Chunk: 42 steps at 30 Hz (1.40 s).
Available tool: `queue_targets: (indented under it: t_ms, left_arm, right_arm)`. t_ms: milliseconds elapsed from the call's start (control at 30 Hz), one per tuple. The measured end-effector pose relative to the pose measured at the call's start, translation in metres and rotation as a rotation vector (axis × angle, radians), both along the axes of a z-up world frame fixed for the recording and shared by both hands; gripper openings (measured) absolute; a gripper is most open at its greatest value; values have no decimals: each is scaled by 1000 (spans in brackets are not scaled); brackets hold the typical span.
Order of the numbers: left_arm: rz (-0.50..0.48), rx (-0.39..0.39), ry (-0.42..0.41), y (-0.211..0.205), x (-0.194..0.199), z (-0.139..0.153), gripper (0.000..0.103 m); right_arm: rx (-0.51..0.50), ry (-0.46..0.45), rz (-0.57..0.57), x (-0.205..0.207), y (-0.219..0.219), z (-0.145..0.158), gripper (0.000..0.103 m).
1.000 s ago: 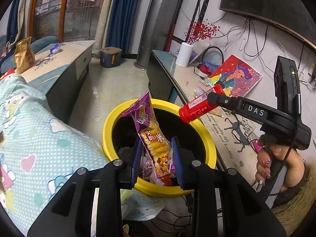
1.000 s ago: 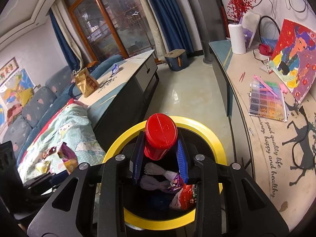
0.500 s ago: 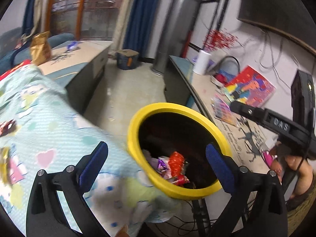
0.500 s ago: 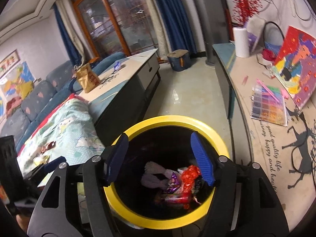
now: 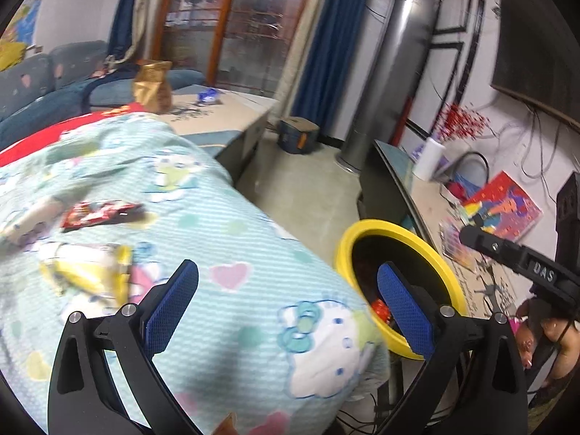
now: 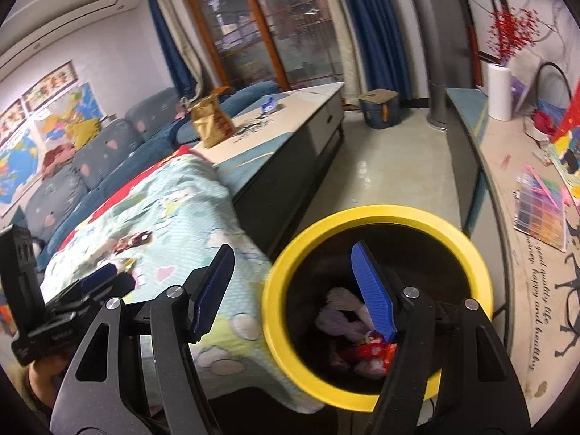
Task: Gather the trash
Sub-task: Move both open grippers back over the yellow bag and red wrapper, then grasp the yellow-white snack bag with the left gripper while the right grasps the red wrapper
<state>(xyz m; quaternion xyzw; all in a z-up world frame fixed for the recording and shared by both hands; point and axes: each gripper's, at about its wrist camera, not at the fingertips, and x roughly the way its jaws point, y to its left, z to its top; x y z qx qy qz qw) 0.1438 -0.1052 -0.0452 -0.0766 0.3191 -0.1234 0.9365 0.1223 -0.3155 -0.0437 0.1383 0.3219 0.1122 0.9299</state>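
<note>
1. Bin (image 6: 377, 217): smooth yellow plastic rim, dark matt inside, holding glossy red foil wrappers (image 6: 369, 353)
2. Blanket (image 5: 224, 239): soft ribbed cloth, matt print
3. Snack packets (image 5: 98, 214) on the blanket: shiny film
4. Left gripper (image 5: 286, 290): matt black plastic arms, bright metal screws, blue textured pads (image 5: 404, 308)
5. Floor (image 6: 391, 166): glossy, reflective
6. Bag (image 6: 212, 121) on the low table's edge: crinkled gold foil
</note>
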Motion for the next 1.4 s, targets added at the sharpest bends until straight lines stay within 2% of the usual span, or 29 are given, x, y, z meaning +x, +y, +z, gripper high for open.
queue_targets:
  t_ms: [400, 767, 1000, 1067, 1267, 1400]
  left_arm:
    - [152, -36, -23, 66, -10, 13, 96]
    - [292, -78, 9, 127, -18, 4, 96]
    - [322, -128, 50, 152, -23, -8, 94]
    - [317, -151, 66, 156, -23, -13, 81]
    - [274, -221, 109, 156, -18, -23, 67]
    - [239, -262, 144, 150, -10, -31, 60]
  right_arm:
    - [-10, -24, 159, -5, 58, 13, 60]
    - [-32, -27, 284, 10, 113, 18, 63]
    - [-50, -16, 340, 36, 153, 23, 63]
    - [-46, -1, 351, 50, 163, 21, 63]
    - [-51, 44, 390, 85, 194, 15, 63]
    - [-71, 67, 427, 104, 219, 10, 61]
